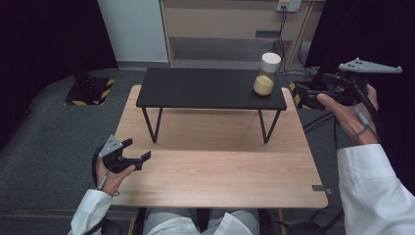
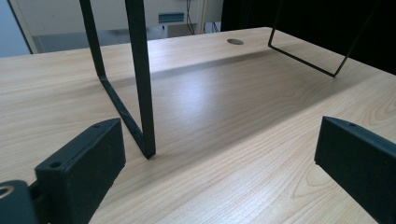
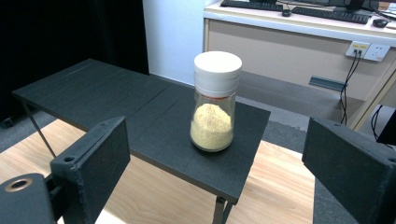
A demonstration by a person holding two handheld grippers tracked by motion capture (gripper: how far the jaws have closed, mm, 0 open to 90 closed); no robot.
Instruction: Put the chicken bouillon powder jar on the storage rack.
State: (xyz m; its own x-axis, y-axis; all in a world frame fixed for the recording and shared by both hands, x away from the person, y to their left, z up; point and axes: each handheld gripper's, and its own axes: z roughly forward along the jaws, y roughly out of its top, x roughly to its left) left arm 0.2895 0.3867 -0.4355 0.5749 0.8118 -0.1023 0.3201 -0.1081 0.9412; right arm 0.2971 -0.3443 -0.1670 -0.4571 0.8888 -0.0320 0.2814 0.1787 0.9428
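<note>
Upright, capped jar (image 3: 215, 103) on black shelf (image 1: 195, 88); both grippers apparently empty

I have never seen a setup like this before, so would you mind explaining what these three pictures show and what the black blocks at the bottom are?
A person at a wooden table holds a two-jaw tool in each hand. The high view looks down from above: the left gripper is low at the table's left edge, and the right gripper is raised beyond its right edge.

The other two pictures come from cameras riding on those tools, so the black blocks are each tool's own jaws. Both pairs stand apart and hold nothing.

On the table stands a low black shelf, and on the shelf's right end a glass jar with a white lid, partly filled with yellowish grains. The right gripper's camera faces that jar; the left one's faces a shelf leg.
</note>
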